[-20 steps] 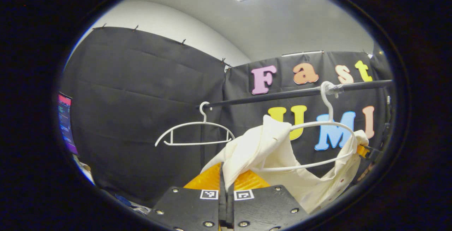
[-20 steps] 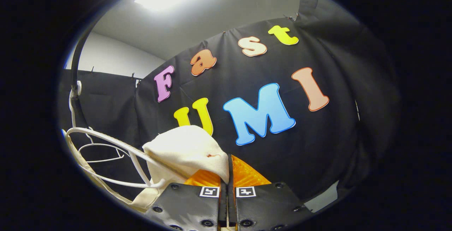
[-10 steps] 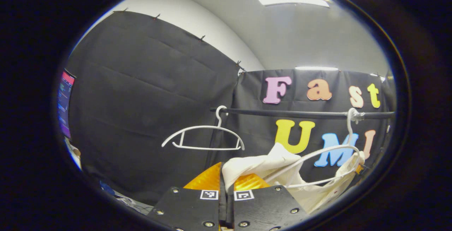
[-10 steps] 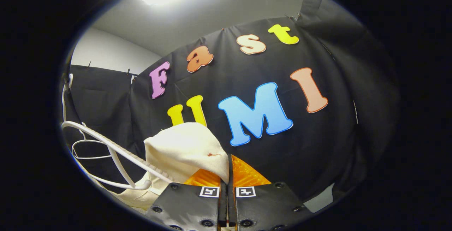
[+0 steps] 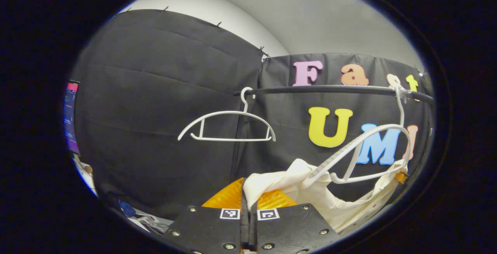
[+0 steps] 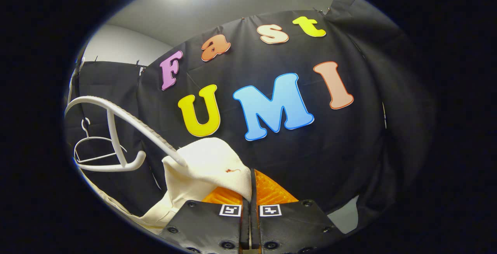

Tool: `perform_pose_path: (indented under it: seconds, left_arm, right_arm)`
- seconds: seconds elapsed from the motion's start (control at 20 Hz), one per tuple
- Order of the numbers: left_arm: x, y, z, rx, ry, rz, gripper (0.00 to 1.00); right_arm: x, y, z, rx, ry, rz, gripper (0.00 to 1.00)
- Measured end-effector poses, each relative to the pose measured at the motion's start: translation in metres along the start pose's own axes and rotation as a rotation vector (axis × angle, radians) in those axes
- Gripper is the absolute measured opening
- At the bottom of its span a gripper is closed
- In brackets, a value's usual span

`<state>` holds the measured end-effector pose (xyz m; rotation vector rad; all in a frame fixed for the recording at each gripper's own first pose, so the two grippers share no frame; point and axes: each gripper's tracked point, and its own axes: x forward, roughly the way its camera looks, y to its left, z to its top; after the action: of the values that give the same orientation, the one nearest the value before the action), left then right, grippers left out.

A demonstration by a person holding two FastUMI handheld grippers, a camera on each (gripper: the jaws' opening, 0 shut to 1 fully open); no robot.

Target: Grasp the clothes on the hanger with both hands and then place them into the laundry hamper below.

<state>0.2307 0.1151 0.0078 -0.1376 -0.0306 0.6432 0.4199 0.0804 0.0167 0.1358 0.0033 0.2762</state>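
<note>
The cream garment [image 5: 306, 184] stretches sideways across the lower right of the left gripper view, one end pinched in the closed left gripper [image 5: 248, 207]. In the right gripper view its other end sits at lower centre, clamped by the right gripper [image 6: 250, 203]. The white hanger [image 5: 365, 157] tilts, half freed; a second ago the cloth rode higher on it. An empty hanger [image 5: 227, 124] hangs from the black rail [image 5: 334, 89] before the black booth wall [image 5: 163, 91].

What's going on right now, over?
Left gripper and right gripper shut on cream garment. White hanger tilted, one end still inside the cloth. Hamper unseen.
</note>
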Motion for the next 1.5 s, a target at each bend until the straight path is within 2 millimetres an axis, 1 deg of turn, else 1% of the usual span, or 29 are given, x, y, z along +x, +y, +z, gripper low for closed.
perform_pose_path:
  seconds: [0.1, 0.25, 0.3, 0.35, 0.4, 0.45, 0.55, 0.65, 0.75, 0.8, 0.85, 0.9, 1.0, 1.05, 1.1, 1.25, 1.4, 1.5]
  left_arm:
    - [-0.002, 0.002, -0.007, 0.006, 0.017, -0.028, 0.01]
    - [-0.010, 0.008, -0.020, 0.002, 0.059, -0.095, 0.02]
    - [-0.013, 0.011, -0.026, 0.010, 0.075, -0.120, 0.02]
    - [-0.015, 0.015, -0.030, 0.020, 0.089, -0.145, 0.01]
    - [-0.018, 0.020, -0.034, 0.028, 0.101, -0.170, 0.01]
    - [-0.020, 0.025, -0.038, 0.036, 0.114, -0.196, 0.01]
    - [-0.021, 0.037, -0.054, 0.052, 0.150, -0.253, 0.01]
    - [-0.022, 0.047, -0.067, 0.046, 0.181, -0.305, 0.01]
    - [-0.026, 0.053, -0.077, 0.032, 0.201, -0.364, 0.01]
    - [-0.027, 0.055, -0.083, 0.031, 0.210, -0.389, 0.01]
    - [-0.028, 0.056, -0.088, 0.032, 0.216, -0.421, 0.02]
    - [-0.028, 0.055, -0.093, 0.040, 0.221, -0.448, 0.02]
    - [-0.027, 0.055, -0.108, 0.064, 0.239, -0.494, 0.01]
    - [-0.028, 0.055, -0.115, 0.069, 0.250, -0.512, 0.01]
    - [-0.028, 0.055, -0.120, 0.073, 0.259, -0.524, 0.01]
    - [-0.031, 0.075, -0.137, 0.093, 0.281, -0.538, 0.01]
    - [-0.032, 0.077, -0.163, 0.140, 0.332, -0.567, 0.01]
    - [-0.032, 0.077, -0.180, 0.175, 0.363, -0.583, 0.01]
  right_arm:
    - [-0.019, -0.004, -0.007, -0.011, 0.016, -0.025, 0.03]
    - [-0.061, -0.005, -0.016, -0.015, 0.029, -0.069, 0.00]
    - [-0.076, -0.003, -0.020, -0.026, 0.037, -0.087, 0.03]
    - [-0.091, 0.000, -0.024, -0.037, 0.046, -0.100, 0.00]
    - [-0.106, 0.004, -0.028, -0.050, 0.059, -0.115, 0.03]
    - [-0.121, 0.008, -0.031, -0.061, 0.068, -0.130, 0.03]
    - [-0.152, 0.019, -0.038, -0.079, 0.079, -0.160, 0.03]
    - [-0.179, 0.037, -0.048, -0.103, 0.094, -0.177, 0.03]
    - [-0.205, 0.056, -0.059, -0.124, 0.105, -0.196, 0.03]
    - [-0.216, 0.069, -0.064, -0.127, 0.108, -0.201, 0.00]
    - [-0.225, 0.081, -0.068, -0.127, 0.109, -0.204, 0.03]
    - [-0.233, 0.092, -0.074, -0.126, 0.115, -0.205, 0.00]
    - [-0.243, 0.117, -0.092, -0.136, 0.148, -0.193, 0.00]
    - [-0.247, 0.130, -0.100, -0.144, 0.167, -0.183, 0.03]
    - [-0.251, 0.141, -0.111, -0.158, 0.189, -0.173, 0.03]
    - [-0.260, 0.172, -0.143, -0.169, 0.265, -0.130, 0.03]
    - [-0.274, 0.192, -0.181, -0.150, 0.346, -0.105, 0.03]
    - [-0.276, 0.197, -0.200, -0.149, 0.384, -0.089, 0.03]
